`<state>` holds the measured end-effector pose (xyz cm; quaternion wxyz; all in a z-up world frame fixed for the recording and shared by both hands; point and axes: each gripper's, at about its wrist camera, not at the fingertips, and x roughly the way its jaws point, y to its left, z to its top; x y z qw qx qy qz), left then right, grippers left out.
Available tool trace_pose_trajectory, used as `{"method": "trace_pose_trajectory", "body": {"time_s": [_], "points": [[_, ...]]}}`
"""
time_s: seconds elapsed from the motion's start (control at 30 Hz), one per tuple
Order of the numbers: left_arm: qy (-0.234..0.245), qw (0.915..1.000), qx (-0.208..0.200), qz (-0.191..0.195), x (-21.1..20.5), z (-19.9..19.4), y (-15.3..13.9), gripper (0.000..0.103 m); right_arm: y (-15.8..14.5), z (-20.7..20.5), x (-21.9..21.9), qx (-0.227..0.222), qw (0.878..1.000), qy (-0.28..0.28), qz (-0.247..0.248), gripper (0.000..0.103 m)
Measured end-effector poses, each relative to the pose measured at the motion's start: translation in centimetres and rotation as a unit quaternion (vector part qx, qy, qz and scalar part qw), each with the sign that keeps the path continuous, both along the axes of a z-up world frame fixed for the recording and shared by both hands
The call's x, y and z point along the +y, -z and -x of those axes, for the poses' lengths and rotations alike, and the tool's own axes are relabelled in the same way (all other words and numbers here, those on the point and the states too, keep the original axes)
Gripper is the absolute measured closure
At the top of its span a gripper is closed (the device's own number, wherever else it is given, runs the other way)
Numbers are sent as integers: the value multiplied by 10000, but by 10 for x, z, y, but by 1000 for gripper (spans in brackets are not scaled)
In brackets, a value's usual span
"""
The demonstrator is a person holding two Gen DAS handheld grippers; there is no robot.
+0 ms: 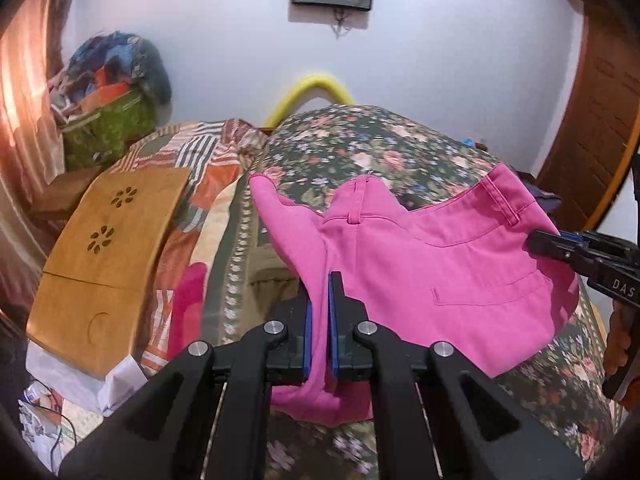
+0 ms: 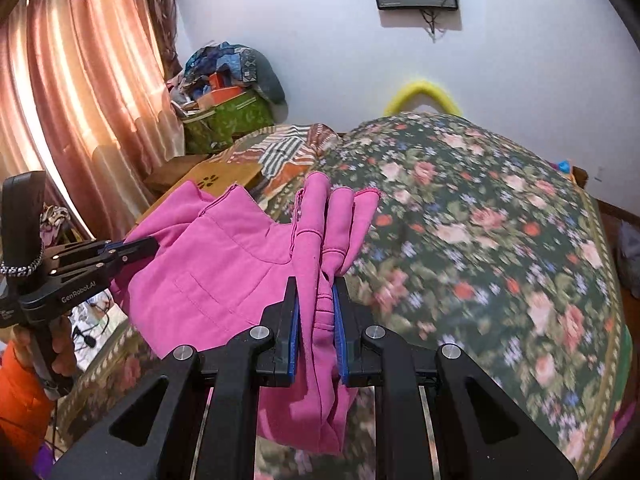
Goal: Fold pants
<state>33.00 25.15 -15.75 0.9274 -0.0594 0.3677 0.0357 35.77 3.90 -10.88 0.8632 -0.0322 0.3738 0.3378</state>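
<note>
While clamped between both grippers | left gripper (image 1: pixel 320 292) and right gripper (image 2: pixel 316 296) hold pink pants (image 1: pixel 432 264) above bed (image 2: pixel 500 240)

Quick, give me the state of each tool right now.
Left tool: closed on the pink pants.
Right tool: closed on a bunched part of the pink pants.

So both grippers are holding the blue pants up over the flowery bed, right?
Almost. The pants are pink, not blue; only the pads inside the grippers are blue. The left wrist view shows the left gripper and the right gripper each shut on the pink cloth over the flowery bed.
</note>
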Motion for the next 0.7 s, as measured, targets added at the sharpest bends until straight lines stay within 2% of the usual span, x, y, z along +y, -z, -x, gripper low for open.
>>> {"method": "trace_pose_trajectory", "body": {"time_s": [0.17, 0.3, 0.43, 0.53, 0.63, 0.7], "points": [[-126, 9996, 194, 166, 30, -17, 29, 97, 20, -20, 27, 105, 9998, -148, 61, 90], [-219, 9972, 666, 266, 50, -26, 68, 97, 48, -30, 44, 317, 9988, -250, 289, 90], [-202, 9954, 881, 324, 59, -20, 95, 95, 79, -37, 50, 588, 9962, -287, 575, 90], [-212, 9951, 908, 322, 65, -12, 103, 91, 95, -42, 52, 784, 9929, -286, 844, 85], [-342, 9939, 994, 338, 74, -7, 107, 88, 102, -40, 52, 783, 9909, -277, 1056, 79], [-490, 9922, 1118, 263, 79, -4, 109, 88, 100, -40, 48, 778, 9909, -231, 1071, 72]]}}
